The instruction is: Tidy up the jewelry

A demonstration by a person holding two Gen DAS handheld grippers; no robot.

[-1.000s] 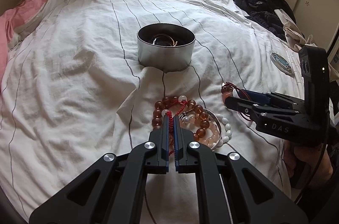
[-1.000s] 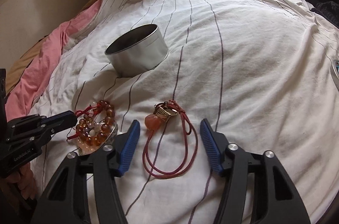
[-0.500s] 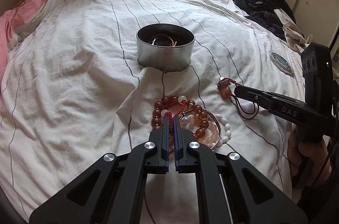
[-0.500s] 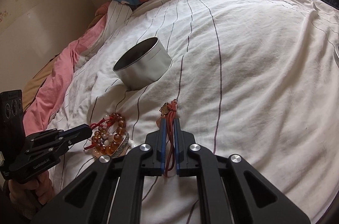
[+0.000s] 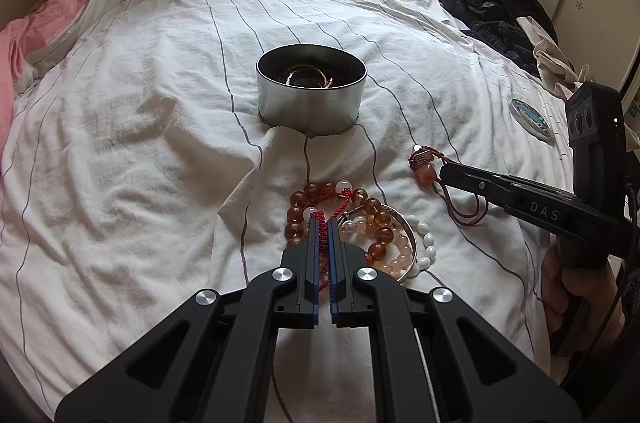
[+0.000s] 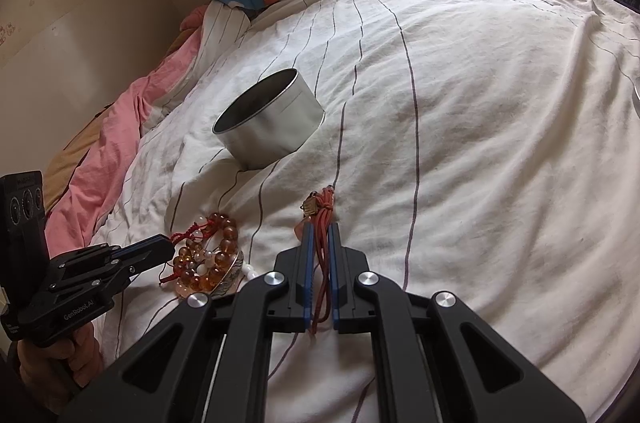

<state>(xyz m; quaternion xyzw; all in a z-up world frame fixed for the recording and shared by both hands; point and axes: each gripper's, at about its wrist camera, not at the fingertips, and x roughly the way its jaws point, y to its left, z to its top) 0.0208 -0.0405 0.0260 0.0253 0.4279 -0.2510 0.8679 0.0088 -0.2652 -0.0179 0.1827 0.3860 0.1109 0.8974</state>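
Both tongs are pinched tight on something. The left gripper (image 5: 324,223) has its jaws closed on the red braided cord (image 5: 322,237) of an amber bead bracelet (image 5: 332,201), which lies on the striped white bedsheet (image 5: 140,151) in a small heap with a pale pink bead bracelet (image 5: 394,263), a string of white beads (image 5: 425,243) and a silver bangle (image 5: 408,229). The right gripper (image 6: 319,229) has clamped down on the doubled red cord (image 6: 323,219) of a pendant necklace, the strands running down between the blue pads (image 6: 306,263); its small brass tag (image 6: 310,209) and orange stone (image 5: 427,177) poke out just past the fingertips, and a loop of the cord trails on the sheet under the fingers. That necklace sits just to the right of the bracelet heap. A round metal tin (image 5: 311,95) stands open on the sheet beyond both grippers, and some dark cord and a ring-like piece show inside it, too dim to make out. A hand (image 5: 576,303) grips the right handle. Off to the right near the edge of the bed lies a round flat lid (image 5: 532,117).
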